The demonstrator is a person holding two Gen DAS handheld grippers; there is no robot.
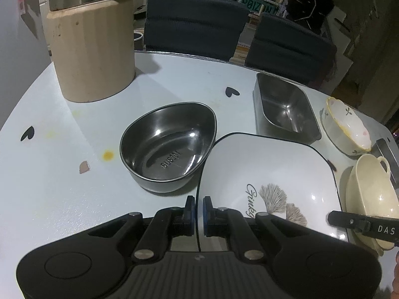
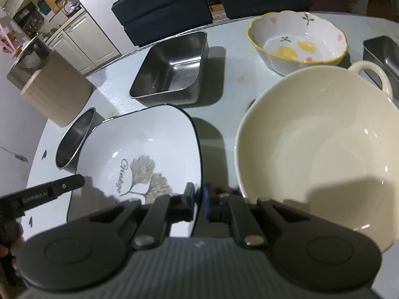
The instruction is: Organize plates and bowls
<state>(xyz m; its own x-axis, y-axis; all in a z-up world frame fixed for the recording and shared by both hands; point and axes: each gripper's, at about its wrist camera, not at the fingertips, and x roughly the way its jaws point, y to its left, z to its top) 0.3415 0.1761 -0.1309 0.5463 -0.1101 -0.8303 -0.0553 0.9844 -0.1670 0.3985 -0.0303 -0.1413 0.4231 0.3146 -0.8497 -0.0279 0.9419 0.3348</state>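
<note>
A white square plate [image 1: 269, 164] with a dark rim and a ginkgo print is held from both sides. My left gripper [image 1: 198, 203] is shut on its left rim, blue pads pressing either face. My right gripper [image 2: 198, 196] is shut on the right rim of the same plate [image 2: 139, 139]. The plate seems raised a little, and it overlaps the oval steel bowl [image 1: 169, 147]. A cream handled bowl [image 2: 324, 144] sits just right of the plate. Further back are a flowered bowl [image 2: 299, 42] with a yellow rim and a rectangular steel tray [image 2: 172, 69].
A tall beige canister [image 1: 92, 49] stands at the back left of the pale round table [image 1: 62, 174]. A second steel tray [image 2: 384, 54] sits at the far right. Two dark blue chairs [image 1: 194, 25] stand behind the table's far edge.
</note>
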